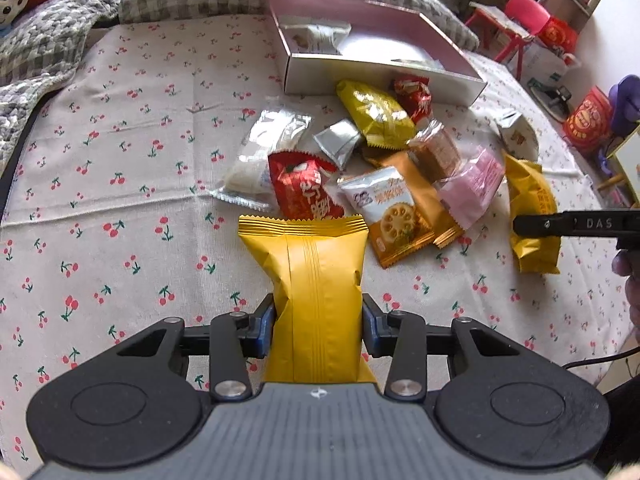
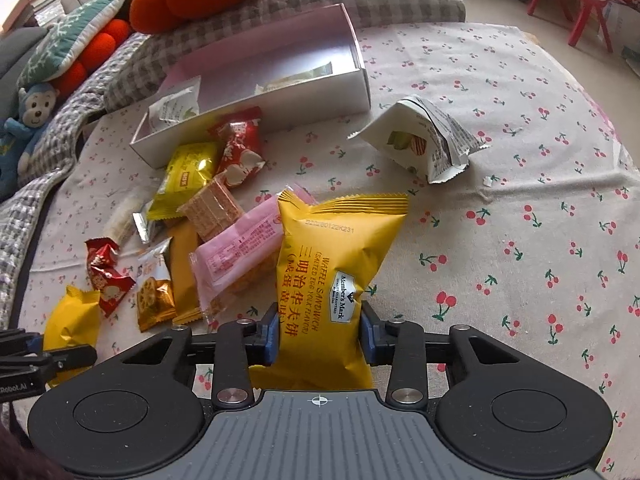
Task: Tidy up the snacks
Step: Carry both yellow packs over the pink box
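We hold one yellow snack packet (image 1: 316, 300) in our left gripper (image 1: 318, 328) and another yellow packet (image 2: 328, 280) in our right gripper (image 2: 319, 334), both clamped above the cherry-print cloth (image 1: 120, 200). Beyond lie loose snacks (image 1: 384, 168), then the open box (image 1: 376, 68).

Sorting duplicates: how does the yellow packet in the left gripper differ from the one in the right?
Left packet shows its plain back seam; right packet shows printed text and a logo. The left one stands straight between the fingers; the right one leans. Both are yellow, puffy, crimp-edged and gripped.
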`<act>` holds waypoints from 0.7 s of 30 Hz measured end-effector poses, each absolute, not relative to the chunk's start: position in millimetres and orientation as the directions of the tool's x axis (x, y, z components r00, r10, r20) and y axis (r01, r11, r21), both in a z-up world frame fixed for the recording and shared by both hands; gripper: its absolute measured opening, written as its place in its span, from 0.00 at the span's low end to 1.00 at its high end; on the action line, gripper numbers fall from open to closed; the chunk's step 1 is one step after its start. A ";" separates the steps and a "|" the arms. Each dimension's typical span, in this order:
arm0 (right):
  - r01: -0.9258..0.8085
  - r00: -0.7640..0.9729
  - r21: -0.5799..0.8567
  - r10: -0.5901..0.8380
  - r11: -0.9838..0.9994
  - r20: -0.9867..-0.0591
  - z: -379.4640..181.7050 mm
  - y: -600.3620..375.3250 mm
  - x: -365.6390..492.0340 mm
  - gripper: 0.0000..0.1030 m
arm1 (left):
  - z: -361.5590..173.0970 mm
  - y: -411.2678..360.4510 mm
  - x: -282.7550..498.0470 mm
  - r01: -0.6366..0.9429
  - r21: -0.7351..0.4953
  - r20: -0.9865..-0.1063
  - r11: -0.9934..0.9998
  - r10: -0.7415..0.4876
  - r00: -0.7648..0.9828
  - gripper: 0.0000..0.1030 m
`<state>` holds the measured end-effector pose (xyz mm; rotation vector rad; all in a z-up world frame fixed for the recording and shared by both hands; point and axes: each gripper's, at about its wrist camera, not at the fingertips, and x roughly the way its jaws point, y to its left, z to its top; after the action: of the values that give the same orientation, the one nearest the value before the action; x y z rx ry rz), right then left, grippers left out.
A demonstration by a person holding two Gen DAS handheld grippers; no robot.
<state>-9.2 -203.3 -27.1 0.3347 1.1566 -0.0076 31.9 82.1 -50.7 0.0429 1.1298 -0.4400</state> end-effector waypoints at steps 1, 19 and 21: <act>0.175 0.411 0.259 0.168 0.950 -0.896 -26.1 -203.6 -9.4 0.36 | -48.6 82.4 31.8 0.361 -0.190 -0.877 0.913 -0.323 0.355 0.37; 0.193 0.490 0.336 0.207 0.922 -0.847 6.2 -220.3 2.1 0.35 | -12.3 73.9 46.1 0.334 -0.246 -0.815 0.910 -0.380 0.437 0.37; 0.198 0.499 0.347 0.211 0.917 -0.841 9.3 -222.4 5.7 0.35 | -9.3 69.8 50.1 0.328 -0.250 -0.810 0.911 -0.383 0.444 0.37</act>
<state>5.7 -222.4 9.3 0.4311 1.0579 0.0079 50.1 69.8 -9.3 -0.0592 1.0194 -0.4410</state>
